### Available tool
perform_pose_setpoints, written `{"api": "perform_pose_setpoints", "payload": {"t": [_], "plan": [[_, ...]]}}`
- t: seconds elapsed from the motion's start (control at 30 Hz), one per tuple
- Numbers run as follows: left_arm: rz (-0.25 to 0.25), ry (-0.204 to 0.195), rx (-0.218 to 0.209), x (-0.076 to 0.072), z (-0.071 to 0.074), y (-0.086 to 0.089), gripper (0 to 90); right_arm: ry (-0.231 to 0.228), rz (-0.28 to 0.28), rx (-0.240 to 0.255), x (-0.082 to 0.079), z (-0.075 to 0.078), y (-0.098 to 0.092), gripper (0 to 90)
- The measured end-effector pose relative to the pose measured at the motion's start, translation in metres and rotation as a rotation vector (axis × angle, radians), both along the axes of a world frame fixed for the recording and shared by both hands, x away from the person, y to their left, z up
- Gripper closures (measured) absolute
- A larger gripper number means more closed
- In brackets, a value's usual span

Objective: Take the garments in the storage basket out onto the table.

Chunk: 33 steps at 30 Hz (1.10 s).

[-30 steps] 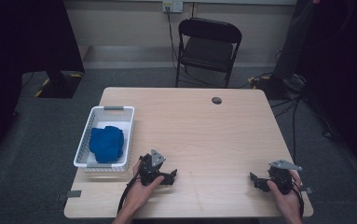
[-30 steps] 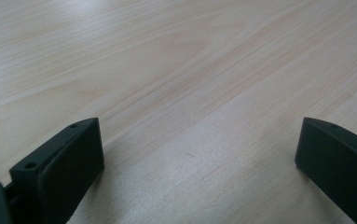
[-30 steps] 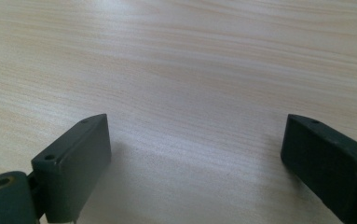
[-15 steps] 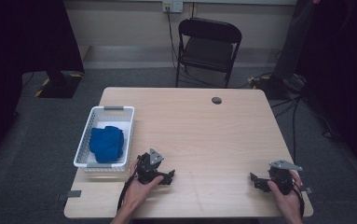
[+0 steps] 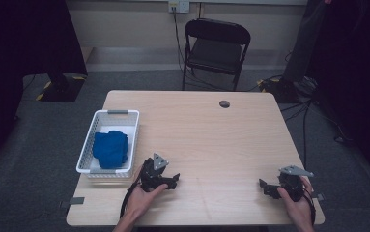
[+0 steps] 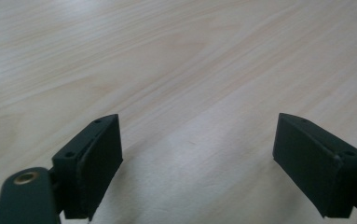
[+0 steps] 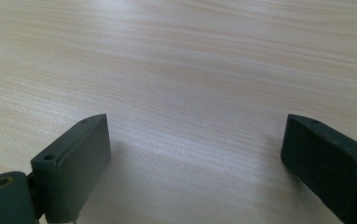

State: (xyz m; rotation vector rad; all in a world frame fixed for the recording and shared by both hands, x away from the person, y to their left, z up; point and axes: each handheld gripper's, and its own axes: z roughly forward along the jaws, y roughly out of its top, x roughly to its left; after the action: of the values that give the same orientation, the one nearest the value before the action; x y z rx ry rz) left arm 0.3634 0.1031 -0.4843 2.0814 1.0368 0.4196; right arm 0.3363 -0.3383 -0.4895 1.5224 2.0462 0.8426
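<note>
My left gripper point(image 5: 174, 180) rests low on the wooden table point(image 5: 206, 140) near its front edge, just right of the white basket point(image 5: 87, 153). Its jaws have just been closing a little, and they stand apart with only bare wood between them, so the left gripper point(image 6: 197, 154) is open. My right gripper point(image 5: 264, 186) sits near the front right corner, pointing left. In the right gripper view its jaws are spread wide over bare table, and the right gripper point(image 7: 195, 158) is open. A crumpled blue cloth point(image 5: 110, 148) lies inside the basket.
A small dark round disc point(image 5: 224, 104) lies near the table's far edge. A black folding chair point(image 5: 215, 47) stands beyond the table. Dark equipment and cables point(image 5: 293, 89) crowd the floor at the back right.
The left hand and its gripper have shifted slightly on the table. The right gripper has stayed where it was.
</note>
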Motion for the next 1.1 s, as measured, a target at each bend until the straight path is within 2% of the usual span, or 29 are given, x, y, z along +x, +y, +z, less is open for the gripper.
{"api": "perform_pose_setpoints", "payload": {"t": [0.03, 0.2, 0.3, 0.33, 0.4, 0.43, 0.5, 0.57, 0.67, 0.87, 0.93, 1.1], "plan": [[-0.007, -0.005, 0.007, -0.001, 0.001, 0.000, 16.1, 0.000, 0.000, 0.000, 0.000, 0.000, 0.000, 7.3], [-0.016, -0.010, -0.042, -0.001, 0.008, 0.002, 16.4, 0.000, 0.000, 0.000, 0.000, 0.000, 0.000, 7.3], [-0.019, -0.029, -0.035, -0.001, 0.013, 0.003, 16.5, 0.000, 0.000, 0.000, 0.000, 0.000, 0.000, 7.3], [-0.019, -0.032, -0.045, -0.001, 0.015, 0.004, 16.4, 0.000, 0.000, 0.000, 0.000, 0.000, 0.000, 7.3], [-0.035, 0.007, -0.109, -0.001, 0.018, 0.006, 16.4, 0.000, 0.000, 0.000, 0.000, 0.000, 0.000, 7.3], [-0.040, 0.006, -0.118, -0.002, 0.020, 0.006, 16.7, 0.000, 0.000, 0.000, 0.000, 0.000, 0.000, 7.3], [-0.041, -0.021, -0.086, -0.003, 0.023, 0.006, 16.6, 0.000, 0.000, 0.000, 0.000, 0.000, 0.000, 7.3], [-0.045, -0.016, -0.109, -0.003, 0.026, 0.009, 16.9, 0.000, 0.000, 0.000, 0.000, 0.000, 0.000, 7.3], [-0.036, -0.033, -0.105, -0.002, 0.032, 0.014, 17.4, 0.000, 0.000, 0.000, 0.000, 0.000, 0.000, 7.3], [-0.014, -0.052, -0.147, 0.000, 0.046, 0.028, 17.2, 0.000, 0.000, 0.000, 0.000, 0.000, 0.000, 7.3], [-0.027, -0.047, -0.149, 0.000, 0.048, 0.032, 17.1, 0.000, 0.000, 0.000, 0.000, 0.000, 0.000, 7.3], [-0.044, -0.063, -0.118, 0.000, 0.054, 0.033, 17.0, 0.000, 0.000, 0.000, 0.000, 0.000, 0.000, 7.3]]}}
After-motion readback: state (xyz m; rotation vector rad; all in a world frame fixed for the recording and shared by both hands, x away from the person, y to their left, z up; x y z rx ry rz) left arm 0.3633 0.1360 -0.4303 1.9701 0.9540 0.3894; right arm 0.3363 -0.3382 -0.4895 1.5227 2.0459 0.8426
